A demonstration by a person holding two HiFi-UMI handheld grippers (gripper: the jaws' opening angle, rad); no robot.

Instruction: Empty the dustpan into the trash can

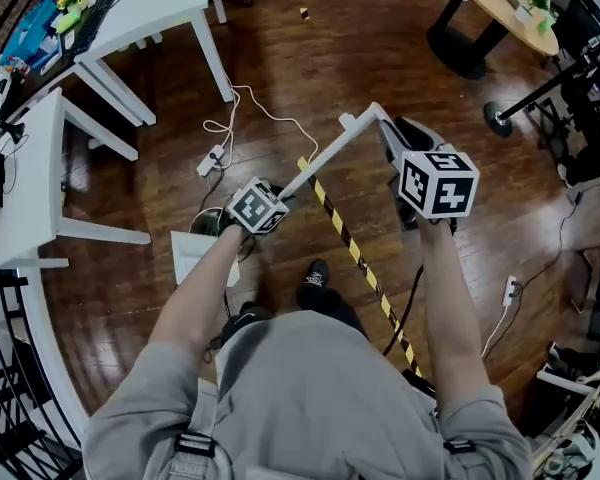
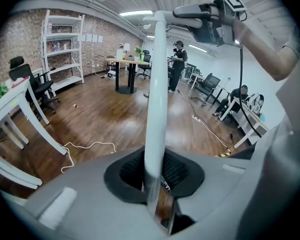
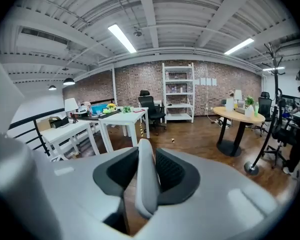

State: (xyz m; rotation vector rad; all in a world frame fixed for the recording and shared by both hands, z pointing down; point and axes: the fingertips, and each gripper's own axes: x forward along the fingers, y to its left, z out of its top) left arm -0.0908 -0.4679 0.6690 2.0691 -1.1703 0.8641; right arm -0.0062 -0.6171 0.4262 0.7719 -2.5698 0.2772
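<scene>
In the head view the dustpan's long white handle pole [image 1: 325, 158] slants from lower left up to a bent top grip [image 1: 365, 120]. My left gripper [image 1: 280, 190] is shut on the pole low down; in the left gripper view the pole [image 2: 156, 109] runs up from between its jaws. My right gripper [image 1: 390, 136] is shut on the top grip, whose grey-white end [image 3: 144, 179] sits between its pads. Below my left arm, on the floor, lies the white pan [image 1: 195, 258]. A dark round shape [image 1: 212, 224] beside it may be the trash can; my arm partly hides it.
White tables [image 1: 130, 18] stand at the upper left, with a power strip and a white cable [image 1: 212, 158] on the wood floor near them. Yellow-black tape [image 1: 355, 253] crosses the floor. At the upper right are a round table [image 1: 500, 8] and a stand base [image 1: 500, 118].
</scene>
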